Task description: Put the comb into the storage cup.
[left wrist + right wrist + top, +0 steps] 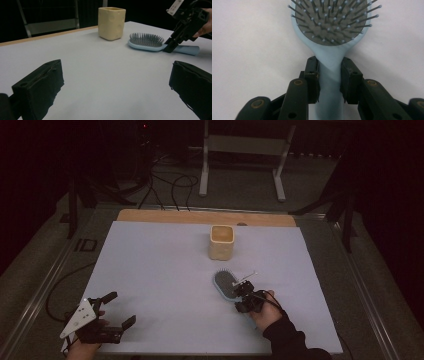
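A light blue hairbrush [225, 283] lies bristles up on the white table sheet [165, 270], right of centre. My right gripper [241, 292] is shut on its handle just behind the head; in the right gripper view both pads [312, 75] press the sides of the hairbrush [332, 22] neck. The left gripper view shows the hairbrush [146, 41] flat on the sheet with the right gripper [171, 46] clamped on it. My left gripper [121, 309] rests near the front left corner, open, with nothing between its jaws [116, 75].
A pale yellow square cup [221, 241] stands upright behind the brush, toward the table's far middle, also seen as the cup [111, 23] in the left gripper view. A wooden strip [200, 216] runs along the far edge. Cables and a metal frame lie on the floor beyond.
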`<action>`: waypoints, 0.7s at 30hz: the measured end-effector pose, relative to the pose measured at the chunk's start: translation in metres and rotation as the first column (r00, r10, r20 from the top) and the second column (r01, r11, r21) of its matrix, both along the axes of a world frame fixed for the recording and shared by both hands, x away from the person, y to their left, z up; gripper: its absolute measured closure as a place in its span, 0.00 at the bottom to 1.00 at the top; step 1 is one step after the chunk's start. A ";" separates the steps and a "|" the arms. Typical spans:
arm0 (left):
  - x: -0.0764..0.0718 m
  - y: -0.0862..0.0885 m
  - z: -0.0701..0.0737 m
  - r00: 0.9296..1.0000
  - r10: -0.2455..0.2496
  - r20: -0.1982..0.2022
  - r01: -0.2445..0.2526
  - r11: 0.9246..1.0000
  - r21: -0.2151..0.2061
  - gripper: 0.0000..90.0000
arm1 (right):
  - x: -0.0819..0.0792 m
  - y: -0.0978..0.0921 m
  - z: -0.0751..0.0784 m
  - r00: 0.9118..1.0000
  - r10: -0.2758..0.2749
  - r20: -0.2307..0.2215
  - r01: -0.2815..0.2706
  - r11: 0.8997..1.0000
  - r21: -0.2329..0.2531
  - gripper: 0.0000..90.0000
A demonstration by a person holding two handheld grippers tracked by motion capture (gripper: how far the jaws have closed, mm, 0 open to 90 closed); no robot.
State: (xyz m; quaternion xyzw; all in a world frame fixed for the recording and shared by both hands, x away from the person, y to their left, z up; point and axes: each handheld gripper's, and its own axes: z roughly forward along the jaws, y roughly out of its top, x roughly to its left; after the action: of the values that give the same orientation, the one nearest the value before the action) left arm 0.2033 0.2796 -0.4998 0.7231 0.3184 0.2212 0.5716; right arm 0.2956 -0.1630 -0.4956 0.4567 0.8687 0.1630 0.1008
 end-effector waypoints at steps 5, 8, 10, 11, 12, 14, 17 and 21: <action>0.000 0.000 -0.001 1.000 0.001 -0.003 -0.001 1.000 0.002 0.00 | -0.004 -0.009 0.001 0.999 -0.016 0.046 0.011 0.996 0.090 0.78; 0.001 0.000 -0.001 1.000 0.003 -0.004 -0.003 1.000 0.003 0.00 | -0.005 -0.011 0.006 0.996 -0.019 0.083 0.008 0.992 0.130 0.78; 0.001 0.000 -0.001 1.000 0.002 -0.005 -0.002 1.000 0.003 0.00 | -0.007 -0.011 0.010 0.993 -0.023 0.116 0.005 0.988 0.156 0.78; 0.001 0.000 -0.001 1.000 0.002 -0.005 -0.002 1.000 0.003 0.00 | -0.007 -0.011 0.013 0.992 -0.015 0.125 -0.005 0.987 0.160 0.78; 0.001 0.000 -0.001 1.000 0.001 -0.005 -0.001 1.000 0.004 0.00 | -0.008 -0.011 0.015 0.989 -0.017 0.144 -0.009 0.984 0.178 0.78; 0.001 0.000 -0.001 1.000 0.001 -0.006 -0.001 1.000 0.003 0.00 | -0.009 -0.009 0.022 0.984 -0.010 0.178 -0.024 0.982 0.188 0.78; 0.001 0.000 -0.001 1.000 0.000 -0.005 0.000 1.000 0.005 0.00 | -0.010 -0.008 0.032 0.975 -0.014 0.221 -0.034 0.977 0.213 0.78; 0.001 0.000 -0.001 1.000 -0.001 -0.005 0.001 1.000 0.005 0.00 | -0.009 -0.005 0.045 0.961 -0.021 0.277 -0.052 0.966 0.253 0.78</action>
State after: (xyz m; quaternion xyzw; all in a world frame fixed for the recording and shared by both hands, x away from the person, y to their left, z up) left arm 0.2044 0.2794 -0.5011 0.7252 0.3192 0.2199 0.5691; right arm 0.2866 -0.1685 -0.4504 0.4317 0.8210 0.3377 0.1600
